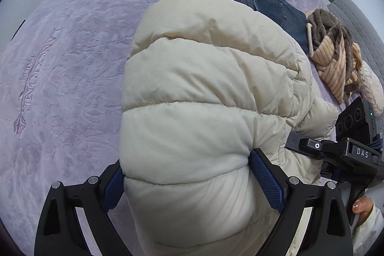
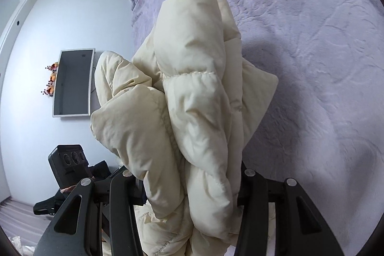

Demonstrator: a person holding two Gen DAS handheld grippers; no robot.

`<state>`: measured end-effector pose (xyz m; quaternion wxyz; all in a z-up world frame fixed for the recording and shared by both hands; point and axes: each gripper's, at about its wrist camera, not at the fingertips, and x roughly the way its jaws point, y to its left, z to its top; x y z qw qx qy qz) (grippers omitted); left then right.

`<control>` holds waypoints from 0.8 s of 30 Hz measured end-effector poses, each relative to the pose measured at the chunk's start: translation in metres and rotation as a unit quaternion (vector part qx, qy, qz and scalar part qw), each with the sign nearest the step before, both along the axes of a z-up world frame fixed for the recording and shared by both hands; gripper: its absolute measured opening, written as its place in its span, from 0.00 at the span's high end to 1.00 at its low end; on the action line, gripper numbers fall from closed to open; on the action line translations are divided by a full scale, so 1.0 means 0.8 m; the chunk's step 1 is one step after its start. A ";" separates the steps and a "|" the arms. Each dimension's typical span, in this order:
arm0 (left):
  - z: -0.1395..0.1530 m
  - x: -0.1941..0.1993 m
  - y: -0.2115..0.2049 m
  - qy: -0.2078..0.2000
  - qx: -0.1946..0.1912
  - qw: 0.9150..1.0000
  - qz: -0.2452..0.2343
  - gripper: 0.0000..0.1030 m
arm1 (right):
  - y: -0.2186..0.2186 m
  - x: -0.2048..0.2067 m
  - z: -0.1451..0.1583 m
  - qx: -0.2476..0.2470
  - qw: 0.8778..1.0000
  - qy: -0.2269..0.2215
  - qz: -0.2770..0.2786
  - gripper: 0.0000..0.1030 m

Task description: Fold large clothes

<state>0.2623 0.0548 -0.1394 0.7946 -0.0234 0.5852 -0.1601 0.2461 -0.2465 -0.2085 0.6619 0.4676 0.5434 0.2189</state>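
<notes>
The cream puffer jacket hangs bunched above the lilac bed, pinched by the left tongs and the right tongs. Jeans lie beyond it, striped clothes far right.

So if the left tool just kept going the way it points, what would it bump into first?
The left tool is already clamped on the puffy cream jacket, which fills the view ahead. Beyond it lies the purple bedspread, so it would probably press the jacket down onto that, though depth is hard to judge.
</notes>
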 end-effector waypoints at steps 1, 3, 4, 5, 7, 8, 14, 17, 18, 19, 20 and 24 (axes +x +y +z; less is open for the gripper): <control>-0.012 0.006 0.002 0.001 0.009 1.000 -0.001 0.08 | 0.000 0.002 -0.006 -0.010 1.000 0.003 0.002 0.50; -0.033 0.010 0.004 0.000 0.011 1.000 -0.005 0.07 | 0.010 0.012 -0.015 -0.043 0.999 0.022 0.004 0.44; -0.037 0.011 0.005 0.000 0.005 1.000 -0.006 0.06 | 0.011 0.015 -0.019 -0.059 0.998 0.033 0.005 0.41; -0.040 0.013 0.006 0.001 0.001 1.000 -0.007 0.05 | 0.011 0.016 -0.017 -0.074 0.996 0.042 0.002 0.38; -0.040 0.011 0.006 0.000 -0.002 1.000 -0.013 0.05 | 0.007 0.013 -0.008 -0.106 0.993 0.053 0.002 0.36; -0.041 0.010 0.004 0.000 -0.003 1.000 -0.018 0.05 | 0.012 0.016 0.000 -0.124 0.991 0.055 0.003 0.36; -0.031 0.007 -0.004 -0.002 0.004 1.000 -0.019 0.05 | -0.019 -0.023 0.070 -0.222 0.974 0.034 -0.035 0.45; -0.010 -0.002 0.002 -0.017 0.017 1.000 -0.018 0.05 | -0.014 -0.037 0.107 -0.234 0.972 0.003 -0.040 0.74; 0.000 -0.008 0.004 -0.028 0.019 0.999 -0.020 0.05 | -0.010 -0.040 0.116 -0.238 0.970 -0.009 -0.039 0.74; 0.011 -0.014 0.008 -0.041 0.021 0.999 -0.023 0.05 | -0.007 -0.045 0.123 -0.242 0.969 -0.022 -0.035 0.75; 0.022 -0.021 0.012 -0.054 0.023 0.998 -0.026 0.05 | -0.001 -0.048 0.132 -0.248 0.968 -0.036 -0.029 0.76; 0.049 -0.053 0.023 -0.073 0.004 0.996 -0.053 0.05 | 0.055 -0.023 0.161 -0.271 0.959 -0.078 0.002 0.76</control>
